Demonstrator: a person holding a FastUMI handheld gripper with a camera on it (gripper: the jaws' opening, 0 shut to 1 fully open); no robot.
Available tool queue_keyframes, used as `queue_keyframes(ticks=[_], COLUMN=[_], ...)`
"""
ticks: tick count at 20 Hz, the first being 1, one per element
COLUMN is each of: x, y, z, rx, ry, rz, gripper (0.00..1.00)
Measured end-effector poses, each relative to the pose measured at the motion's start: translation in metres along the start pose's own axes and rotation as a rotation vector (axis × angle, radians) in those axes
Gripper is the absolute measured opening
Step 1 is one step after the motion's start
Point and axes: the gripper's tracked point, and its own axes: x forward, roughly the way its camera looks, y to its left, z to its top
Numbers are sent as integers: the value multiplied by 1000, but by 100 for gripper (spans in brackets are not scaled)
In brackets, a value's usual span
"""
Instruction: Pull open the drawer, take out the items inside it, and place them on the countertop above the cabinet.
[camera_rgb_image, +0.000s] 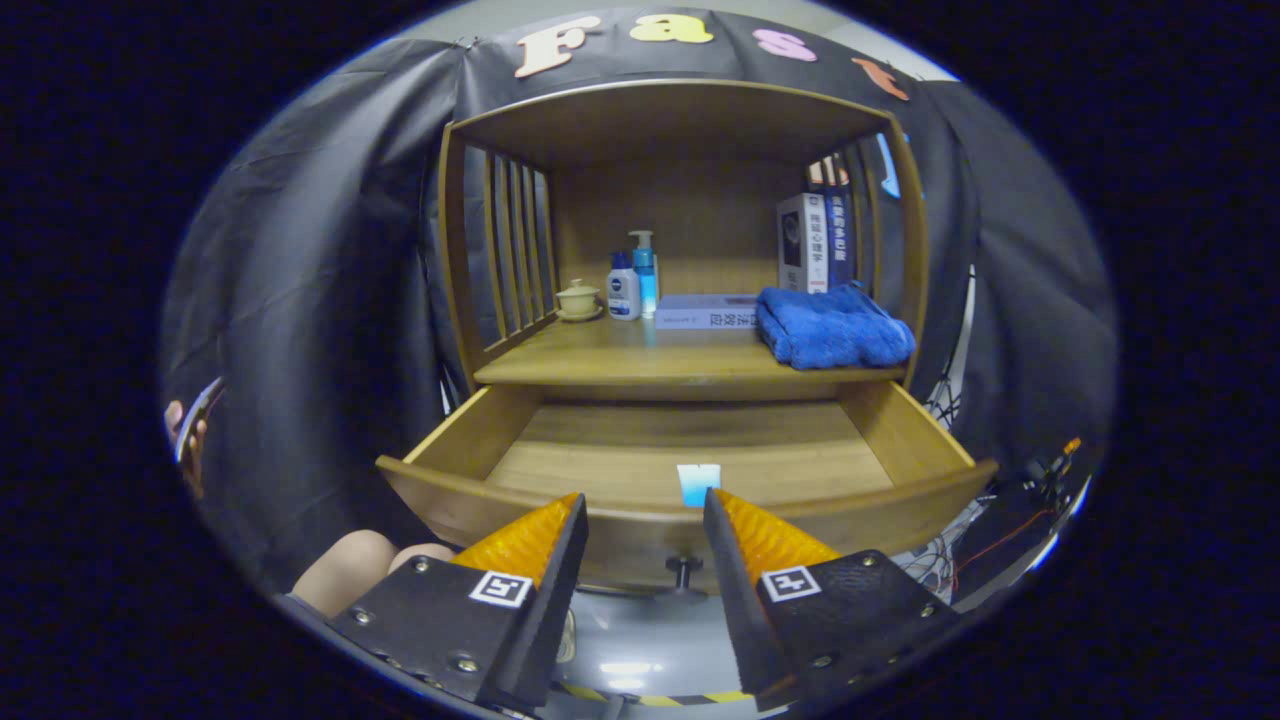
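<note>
In the lower middle of the frame the gripper (645, 520) has its fingers spread apart and holds nothing; the drawer knob (684, 570) shows in the gap between them. The drawer (470, 435) stands pulled open in the centre, and a small light blue item (697, 484) lies inside it, near the front wall, just ahead of the fingertips. Above it, on the countertop (600, 360), are a folded blue towel (832, 328) at the right, a flat book (705, 311), two bottles (633, 280), a small lidded cup (578, 298) and upright books (812, 242).
</note>
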Motion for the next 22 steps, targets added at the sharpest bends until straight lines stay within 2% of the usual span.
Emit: queue_keyframes(ticks=[4, 11, 13, 18, 22], x=[48, 124, 131, 137, 140], y=[-13, -42, -53, -50, -49], z=[20, -27, -44, -82, -99], rx=[-20, -36, -76, -109, -97], ry=[54, 322, 402, 620, 723], rz=[26, 10, -14, 8, 14], gripper=[69, 70, 72, 72, 72])
